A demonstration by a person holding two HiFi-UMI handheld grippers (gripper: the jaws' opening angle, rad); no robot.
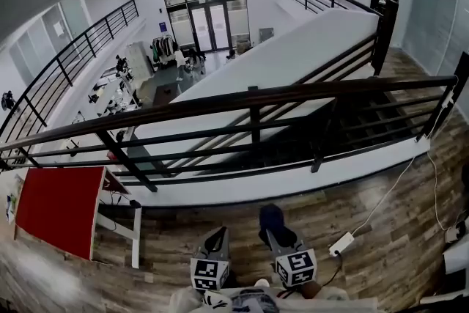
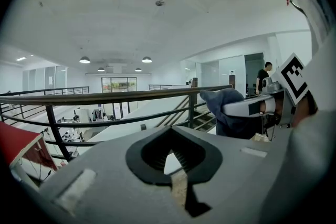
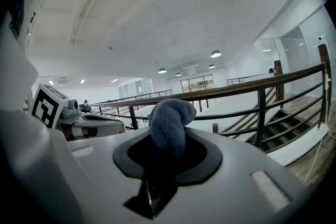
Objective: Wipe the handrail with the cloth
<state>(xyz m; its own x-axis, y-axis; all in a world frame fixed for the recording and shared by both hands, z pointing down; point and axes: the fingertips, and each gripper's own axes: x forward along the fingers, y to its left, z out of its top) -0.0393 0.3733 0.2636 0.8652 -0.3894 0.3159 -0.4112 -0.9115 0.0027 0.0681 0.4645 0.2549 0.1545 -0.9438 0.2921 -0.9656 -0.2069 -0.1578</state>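
The dark handrail (image 1: 249, 97) runs across the head view, well ahead of both grippers. My right gripper (image 1: 277, 232) is held low near my body, shut on a bunched blue cloth (image 1: 272, 218) that sticks out past its jaws. In the right gripper view the cloth (image 3: 169, 120) stands up in the gripper (image 3: 166, 150), with the handrail (image 3: 252, 85) beyond and apart from it. My left gripper (image 1: 218, 238) is beside it on the left, shut with nothing in it. The left gripper view shows its closed gripper (image 2: 169, 138), the handrail (image 2: 105, 96) and the cloth (image 2: 223, 113).
Below the top rail are dark bars and posts (image 1: 254, 127), with a staircase (image 1: 377, 117) descending behind them. A red-topped table (image 1: 58, 205) stands at the left. A white power strip (image 1: 341, 243) and its cable lie on the wooden floor. A person (image 2: 264, 75) stands far off.
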